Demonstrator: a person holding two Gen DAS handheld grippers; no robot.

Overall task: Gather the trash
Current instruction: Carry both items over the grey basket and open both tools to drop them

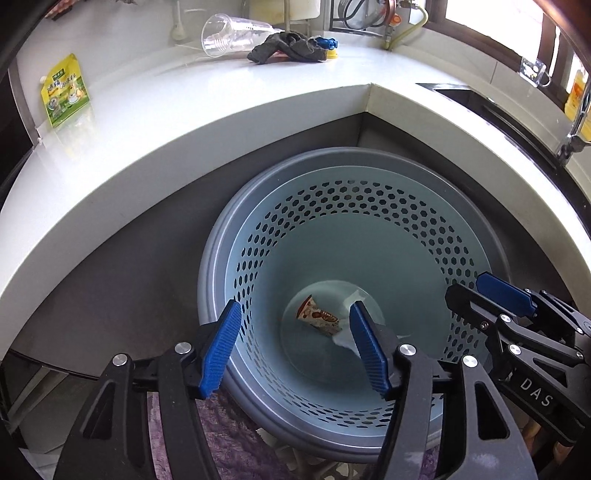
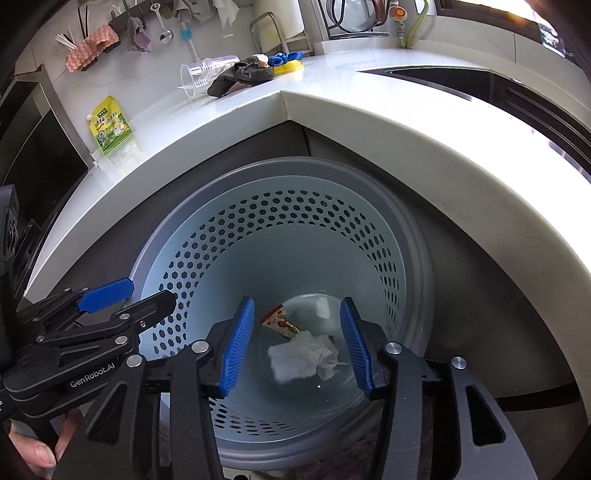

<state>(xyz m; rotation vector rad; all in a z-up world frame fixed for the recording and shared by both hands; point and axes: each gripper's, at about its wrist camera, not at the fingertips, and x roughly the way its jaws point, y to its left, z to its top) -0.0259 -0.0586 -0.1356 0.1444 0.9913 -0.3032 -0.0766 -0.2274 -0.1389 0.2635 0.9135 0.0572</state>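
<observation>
Crumpled tissue [image 2: 304, 356] in bin [image 2: 413, 258], half-hidden behind left gripper [image 1: 295, 349]; both grippers parted, empty.

Bin [image 1: 458, 236]: pale blue, round, perforated wall with hexagonal holes, grey outer rim; stands upright on the floor in the inner corner of the counter.

Wrapper [image 2: 281, 322]: red-and-cream printed packet, roughly triangular, lying flat on the bin's bottom.

Tissue [image 2: 301, 358]: white, crumpled, on the bin's bottom, touching the wrapper's near edge.

Pouch [image 2: 110, 126]: yellow-green, printed, spout at 1 corner, lying flat on the counter near its edge.

Cup [image 1: 229, 34]: clear plastic, on its side at the back of the counter.
</observation>
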